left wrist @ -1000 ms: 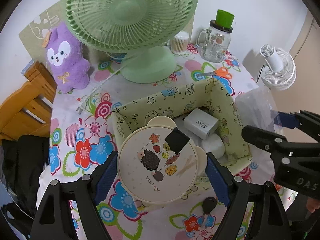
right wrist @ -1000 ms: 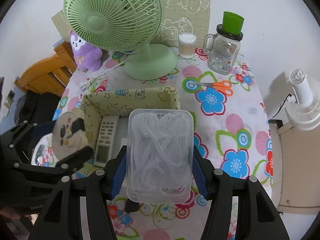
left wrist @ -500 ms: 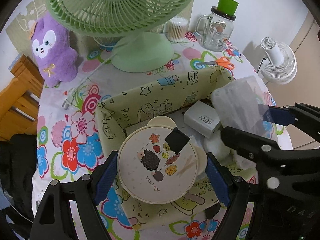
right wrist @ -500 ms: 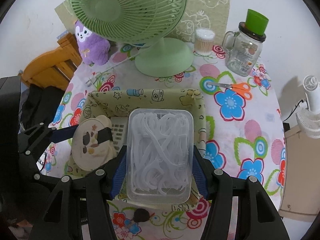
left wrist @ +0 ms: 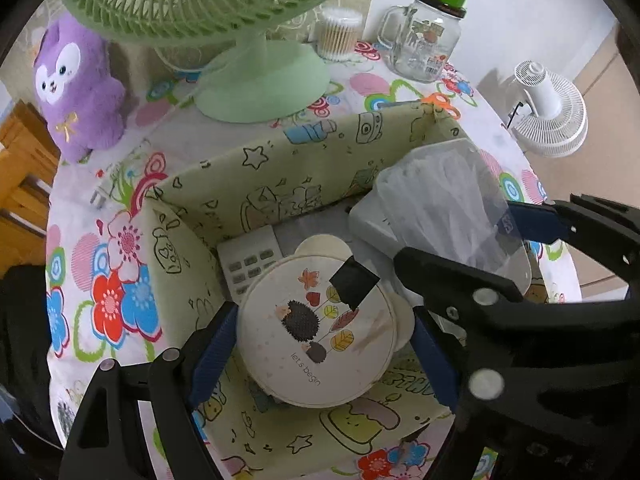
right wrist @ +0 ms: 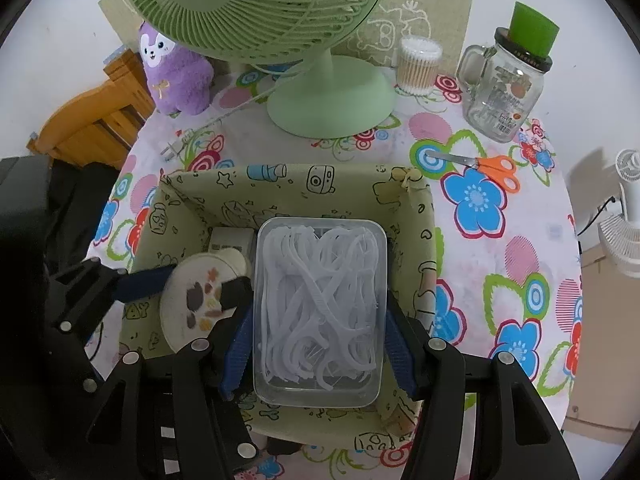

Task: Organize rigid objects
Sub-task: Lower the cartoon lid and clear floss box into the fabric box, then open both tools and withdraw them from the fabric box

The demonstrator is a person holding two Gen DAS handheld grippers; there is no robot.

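**A:** Start on your left. Your left gripper [left wrist: 320,356] has the round hedgehog tin [left wrist: 320,332] between its blue pads, down inside the green fabric bin [left wrist: 280,168]. Its jaws are opening right now. In your left wrist view there is a gap on the right side of the tin, so I'd judge the grip is letting go, not clamping.

**B:** So the tin is as good as placed?

**A:** Nearly. It sits over the remote control [left wrist: 250,258], near the bin's left wall. I cannot tell whether it rests on the floor of the bin or on the things under it.

**B:** And in the middle?

**A:** The remote and a white charger block [right wrist: 232,240] already lie in the bin, so part of the sorting is done.

**B:** My right hand?

**A:** Your right gripper [right wrist: 316,336] is clenched on the clear box of floss picks [right wrist: 320,308], both pads pressing its long sides. The box is inside the bin's walls, just beside the tin, toward the right wall. It looks tilted and not yet set down, though I cannot see its underside.

**B:** What's left?

**A:** Release the tin fully, lower and release the box. The orange scissors [right wrist: 486,168] lie out on the flowered tablecloth [right wrist: 520,280], well apart from the bin. They may be next, if they count.
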